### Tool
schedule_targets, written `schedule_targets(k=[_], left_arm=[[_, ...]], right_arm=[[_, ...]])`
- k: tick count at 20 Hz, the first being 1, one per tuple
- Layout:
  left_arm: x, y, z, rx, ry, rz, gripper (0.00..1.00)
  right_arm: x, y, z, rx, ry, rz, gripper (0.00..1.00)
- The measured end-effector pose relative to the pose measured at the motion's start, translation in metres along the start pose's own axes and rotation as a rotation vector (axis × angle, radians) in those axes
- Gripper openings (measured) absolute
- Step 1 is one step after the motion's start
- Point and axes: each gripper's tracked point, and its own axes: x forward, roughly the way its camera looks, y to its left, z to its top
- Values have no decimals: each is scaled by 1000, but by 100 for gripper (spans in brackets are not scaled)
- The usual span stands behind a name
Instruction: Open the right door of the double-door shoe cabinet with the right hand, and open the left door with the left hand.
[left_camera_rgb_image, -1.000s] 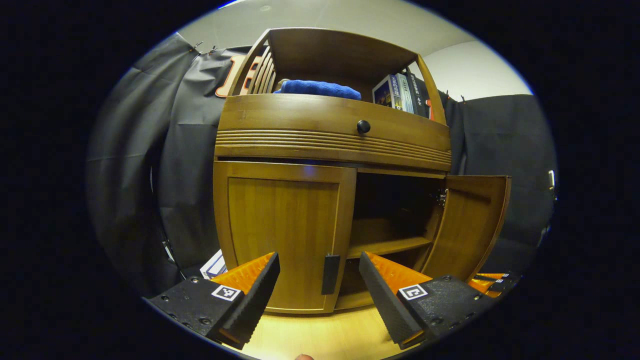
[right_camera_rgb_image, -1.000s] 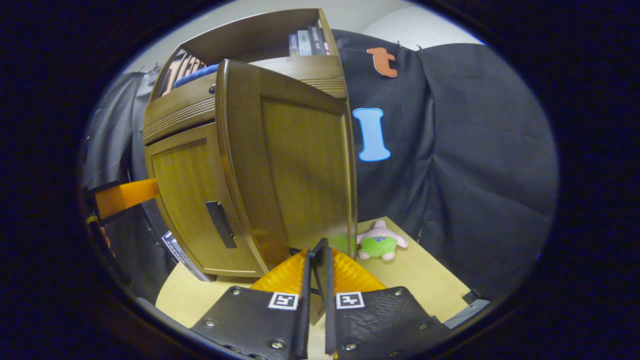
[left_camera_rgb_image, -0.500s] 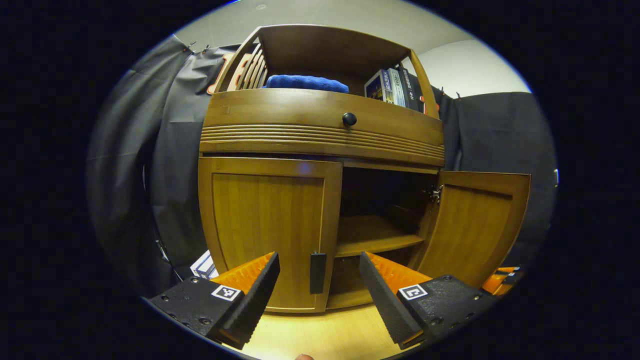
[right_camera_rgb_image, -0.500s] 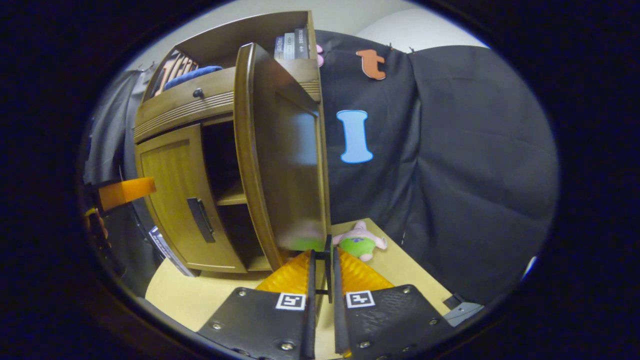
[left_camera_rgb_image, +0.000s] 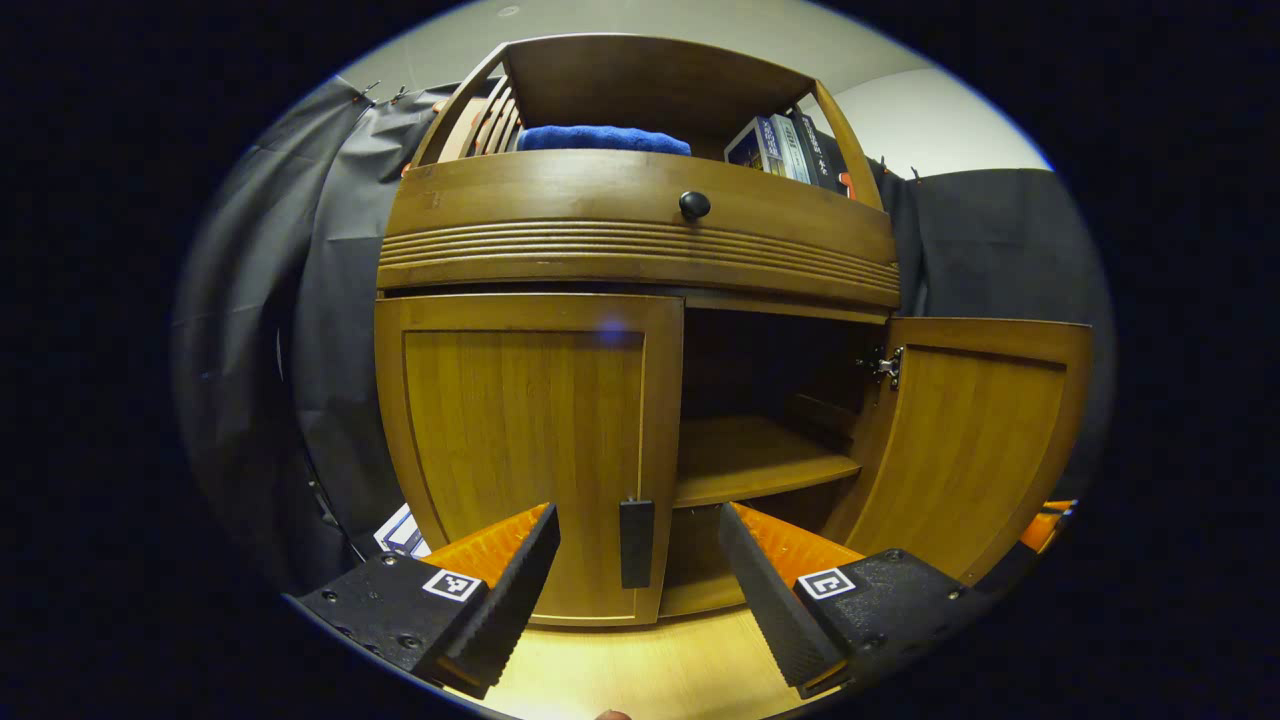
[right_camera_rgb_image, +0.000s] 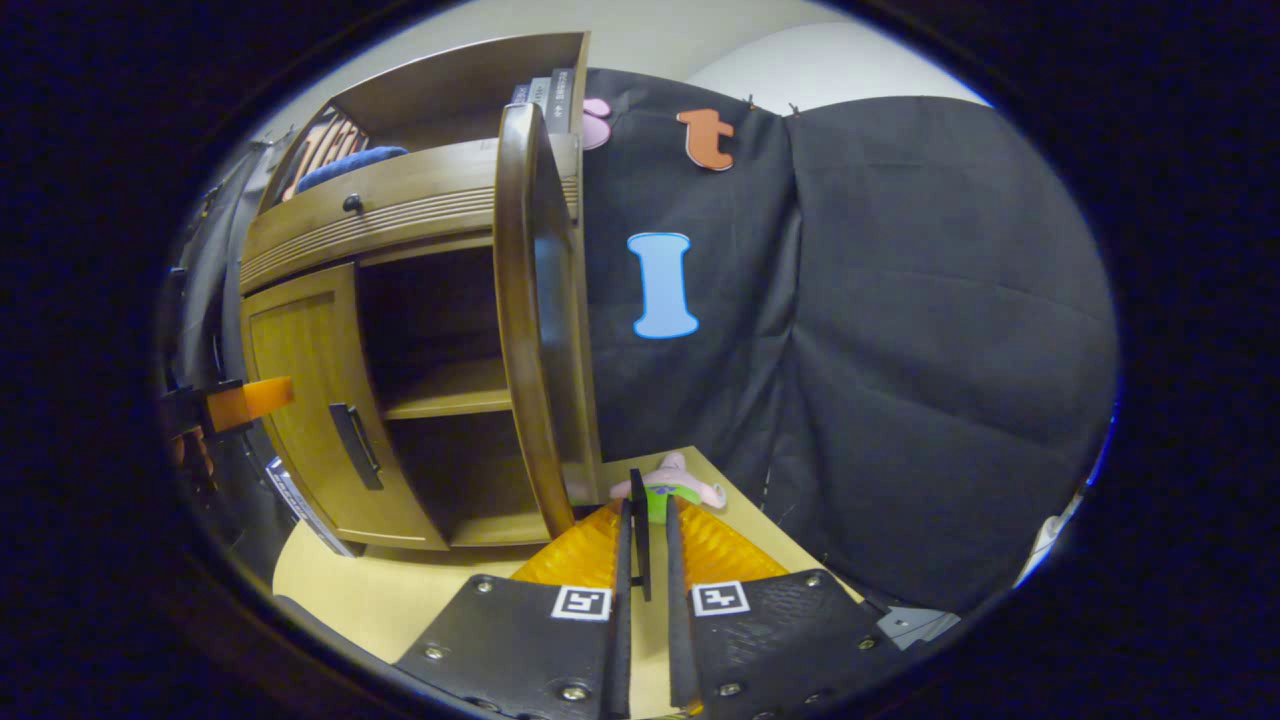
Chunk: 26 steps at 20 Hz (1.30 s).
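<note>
The wooden shoe cabinet (left_camera_rgb_image: 640, 250) fills the left gripper view. Its left door (left_camera_rgb_image: 520, 440) is closed, with a black handle (left_camera_rgb_image: 636, 543) at its right edge. My left gripper (left_camera_rgb_image: 639, 517) is open just short of that handle, one finger on either side of it and neither touching. The right door (left_camera_rgb_image: 975, 440) stands swung wide, and a shelf (left_camera_rgb_image: 760, 465) shows inside. In the right gripper view that door (right_camera_rgb_image: 530, 320) appears edge-on, and my right gripper (right_camera_rgb_image: 648, 506) is shut on its thin black handle (right_camera_rgb_image: 640, 525). The left gripper (right_camera_rgb_image: 245, 398) shows orange at the far left.
A blue towel (left_camera_rgb_image: 603, 138) and several books (left_camera_rgb_image: 775, 150) sit on the top shelf, above a drawer with a black knob (left_camera_rgb_image: 694, 205). A pink and green plush toy (right_camera_rgb_image: 668, 488) lies on the light wooden floor (right_camera_rgb_image: 380, 590) behind the open door. A printed box (left_camera_rgb_image: 400, 530) leans by the cabinet's left foot.
The right door has swung from about half open to wide open, with my right gripper still shut on its handle. My left gripper has drawn nearer and lined up with the left door's handle.
</note>
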Motion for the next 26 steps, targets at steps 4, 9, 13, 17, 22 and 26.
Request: schedule_targets(k=[4,9,13,17,22,26], left_arm=[[23,-5,-13,25,29,1,99],[57,2,-39,14,67,38,88],[88,8,-53,27,80,68,83],[113,5,-65,25,103,62,70],[126,7,-69,8,96,79,39],[123,7,-68,-26,87,69,31]], right_arm=[[-5,-23,3,-30,-16,-65,16],[-14,-31,8,-13,-23,-77,15],[-23,-27,8,-53,-26,-82,16],[-28,-16,8,-71,-17,-64,15],[-29,-12,4,-88,1,-55,15],[-26,-8,4,-97,6,-26,15]])
